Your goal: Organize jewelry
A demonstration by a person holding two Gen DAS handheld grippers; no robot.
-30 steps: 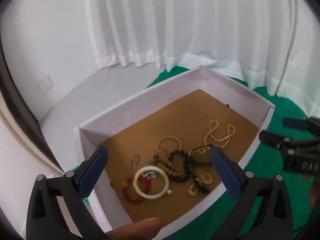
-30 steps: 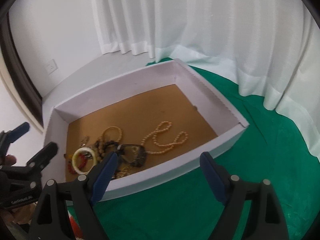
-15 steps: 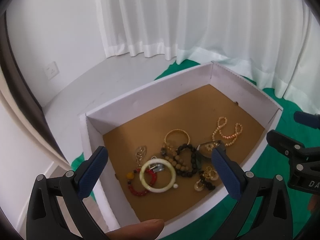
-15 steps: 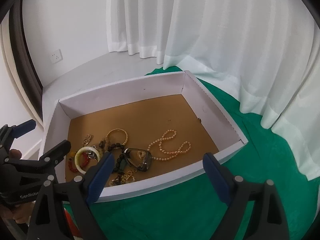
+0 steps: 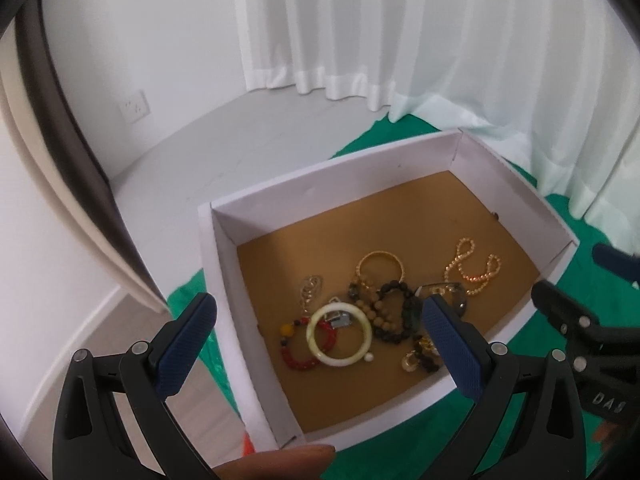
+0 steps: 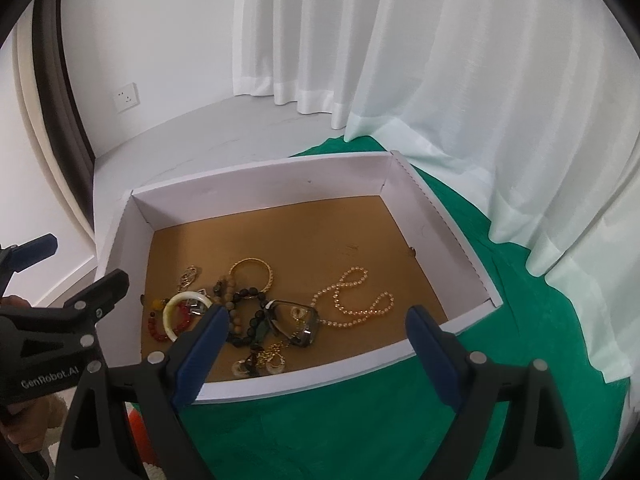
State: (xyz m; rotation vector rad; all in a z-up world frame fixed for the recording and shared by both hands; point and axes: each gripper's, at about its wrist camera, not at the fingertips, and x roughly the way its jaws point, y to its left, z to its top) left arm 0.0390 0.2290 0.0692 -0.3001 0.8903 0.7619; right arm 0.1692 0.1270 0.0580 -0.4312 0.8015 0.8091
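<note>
Gaping empty, both claws, left [image 5: 316, 344] and right [image 6: 316, 350], hover above the boxed jewelry [image 5: 372, 312].

White box [image 5: 224, 280], brown floor; green cloth [image 6: 360, 432]

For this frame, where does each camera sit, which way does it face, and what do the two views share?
Left wrist: on the left gripper, above the box's near-left corner, looking down; open fingers, a fingertip, the right gripper.
Right wrist: on the right gripper, over the green cloth; open fingers, left gripper.
Shared: box, white bangle, pearl necklace.
</note>
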